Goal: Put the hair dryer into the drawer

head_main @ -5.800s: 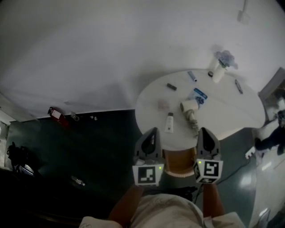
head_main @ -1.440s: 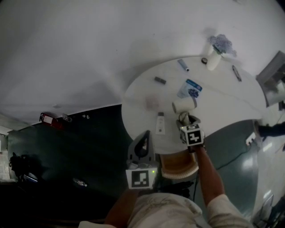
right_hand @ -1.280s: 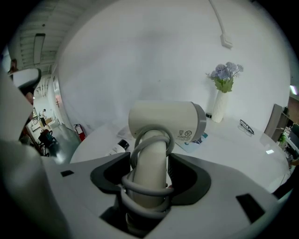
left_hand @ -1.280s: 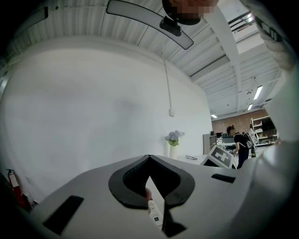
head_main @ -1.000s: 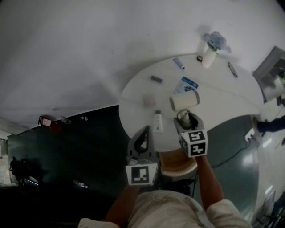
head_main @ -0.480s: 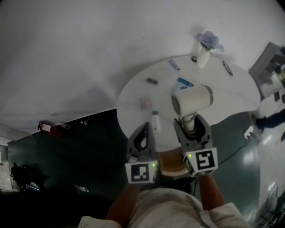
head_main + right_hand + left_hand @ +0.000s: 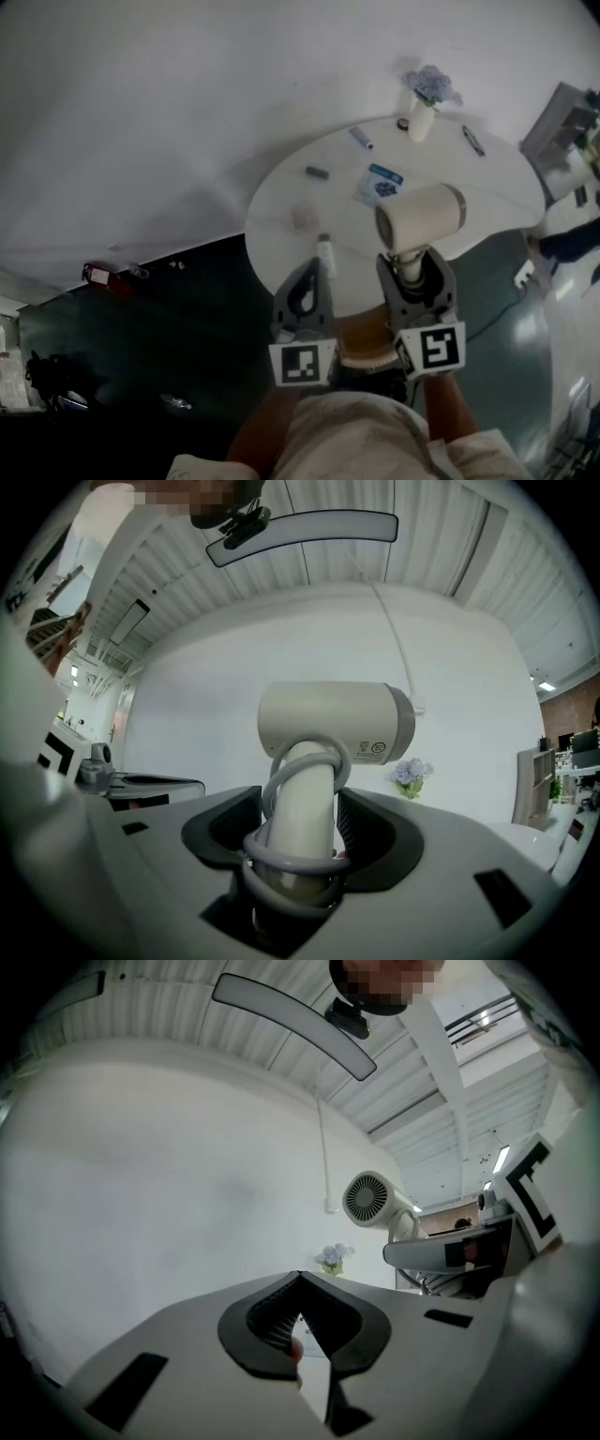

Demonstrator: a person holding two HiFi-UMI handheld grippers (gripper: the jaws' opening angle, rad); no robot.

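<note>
Only container I can spot is the little white vase point(image 7: 419, 120) at about 1 o'clock on the round table point(image 7: 487, 202), with pale purple flowers point(image 7: 431, 84) stuck in it. Your right gripper point(image 7: 412, 267) is clamped on the handle of the hair dryer point(image 7: 419, 217), up over the table's 5 o'clock side. The right gripper view alone shows a grey cord point(image 7: 300, 785) looped round that handle, and the left gripper view alone catches the round grille point(image 7: 367, 1198) on its end. Your left gripper point(image 7: 312, 272) sits at 9 o'clock of the right one, jaws pressed together on nothing, with a tube point(image 7: 324, 253) right past its tips and a blue packet point(image 7: 378, 183) further toward 1 o'clock.
</note>
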